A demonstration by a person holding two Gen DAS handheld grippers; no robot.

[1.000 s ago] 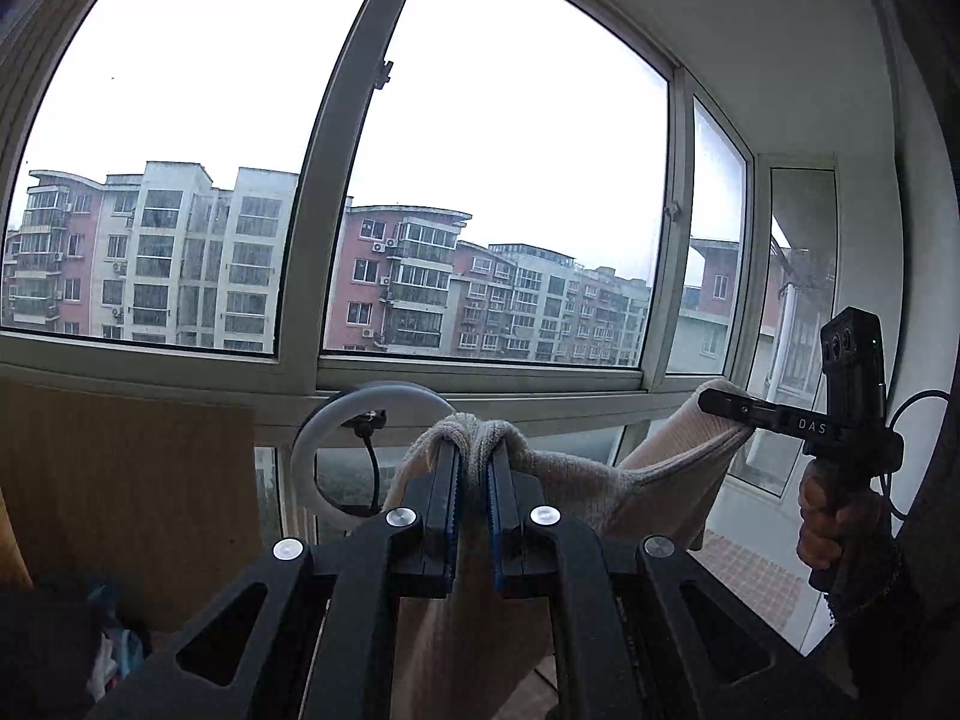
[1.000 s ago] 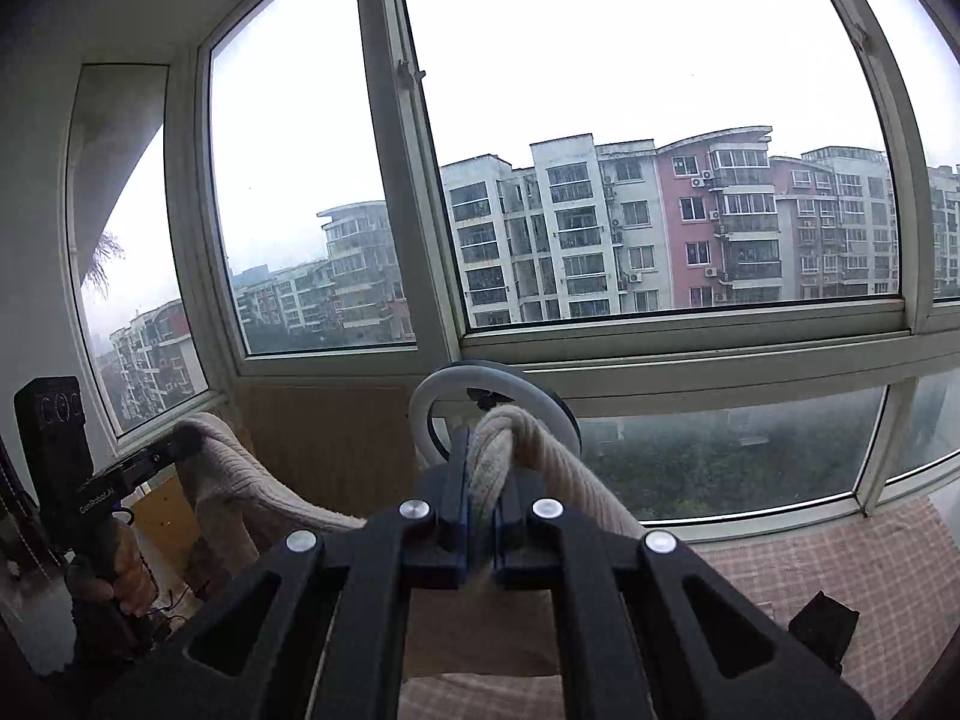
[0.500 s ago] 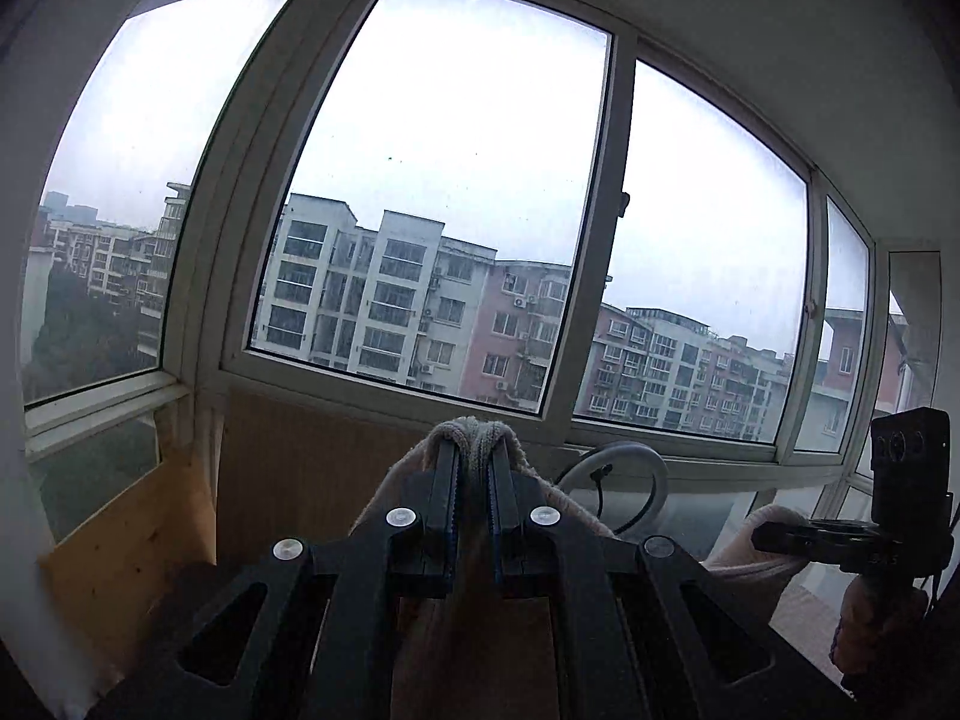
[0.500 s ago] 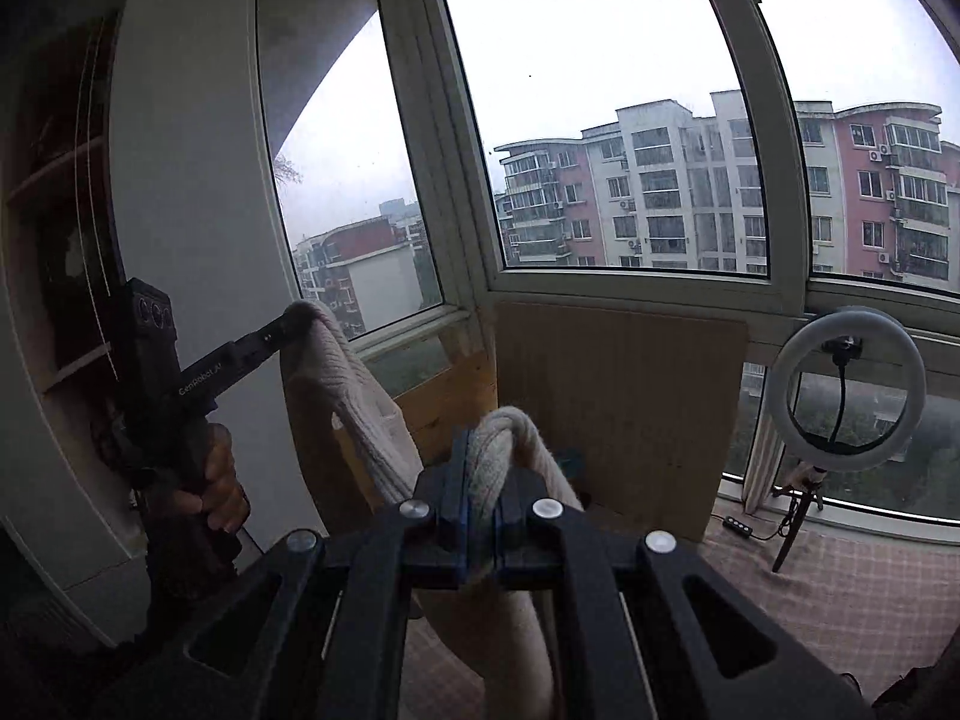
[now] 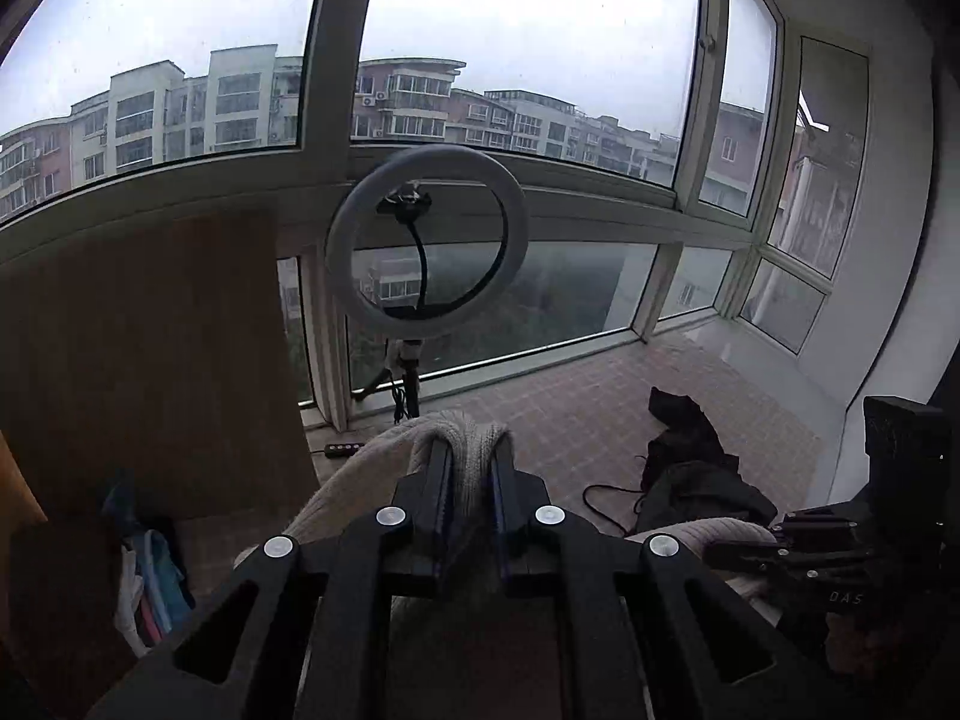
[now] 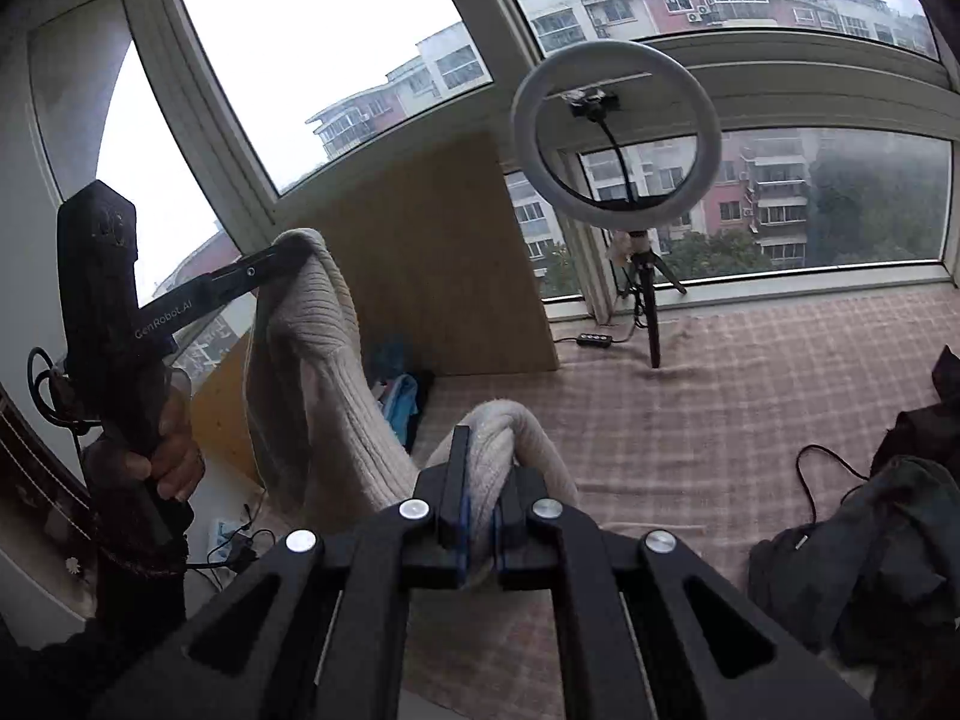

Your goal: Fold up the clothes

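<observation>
A cream ribbed knit sweater [image 5: 354,480] hangs in the air between my two grippers. In the left wrist view my left gripper [image 5: 471,450] is shut on a bunched fold of it. My right gripper [image 5: 720,552] shows low at the right edge, also clamped on the knit. In the right wrist view my right gripper [image 6: 480,462] is shut on a thick fold of the sweater [image 6: 336,360]. My left gripper [image 6: 294,255] is higher at the left, held by a hand [image 6: 174,456], with the cloth draping down from its tip.
A ring light on a tripod [image 5: 426,240] [image 6: 618,126] stands by the window. A wooden board [image 5: 150,360] [image 6: 432,252] leans at the left. Dark clothes [image 5: 696,468] [image 6: 870,552] and cables lie on the checked floor mat [image 6: 720,396]. Coloured garments [image 5: 150,570] sit low left.
Both views have swung and tilted down from the windows towards the floor. The right gripper now sits lower than the left. Both grippers still hold the sweater.
</observation>
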